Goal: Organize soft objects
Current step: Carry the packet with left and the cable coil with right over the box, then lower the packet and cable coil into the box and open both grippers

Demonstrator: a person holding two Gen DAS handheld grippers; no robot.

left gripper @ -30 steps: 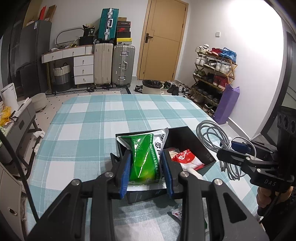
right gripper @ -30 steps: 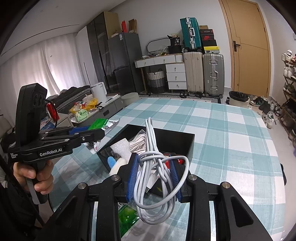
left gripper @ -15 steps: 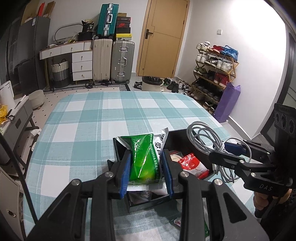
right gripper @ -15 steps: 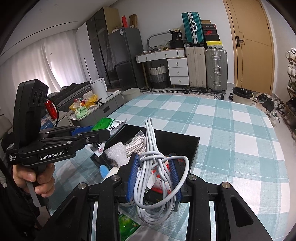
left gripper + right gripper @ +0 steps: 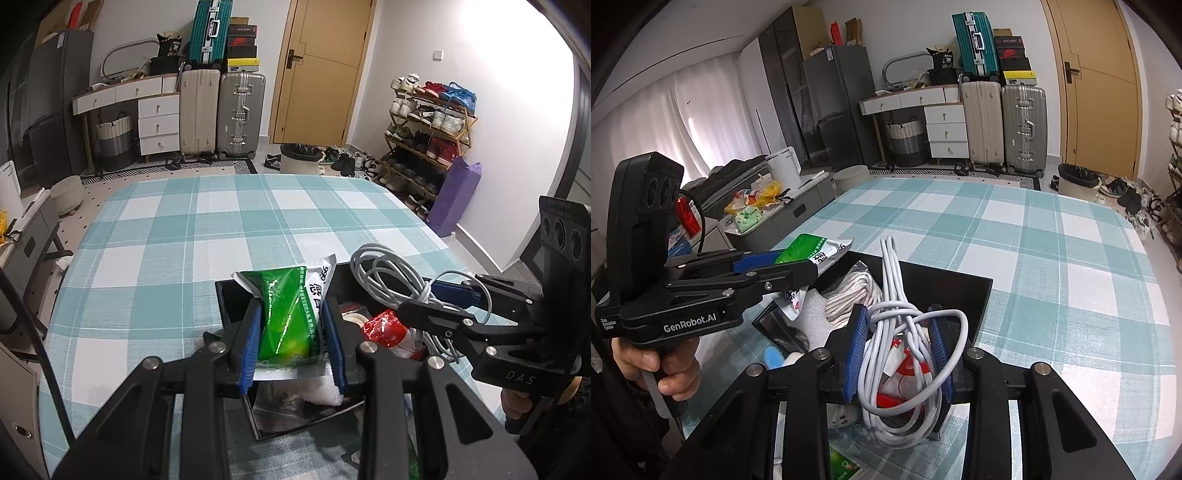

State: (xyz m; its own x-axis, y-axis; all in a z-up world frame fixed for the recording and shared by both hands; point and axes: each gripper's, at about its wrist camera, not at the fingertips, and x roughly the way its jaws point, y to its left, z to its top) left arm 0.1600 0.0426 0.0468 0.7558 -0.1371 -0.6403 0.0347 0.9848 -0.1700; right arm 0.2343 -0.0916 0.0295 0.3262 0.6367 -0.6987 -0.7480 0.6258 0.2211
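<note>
Gripping a green packet (image 5: 286, 314), the left gripper (image 5: 291, 332) hovers over the black box (image 5: 964, 291). Right gripper (image 5: 897, 347) clamps a white cable (image 5: 905, 354). Lower both well inside before releasing.

L tool (image 5: 291, 332): blue pads clamped on a packet, fingers pointing fwd, roughly level. R tool (image 5: 897, 350): pads closed on a cable coil, held just right of L tool. Bare hand (image 5: 657, 365) grips L handle.
</note>
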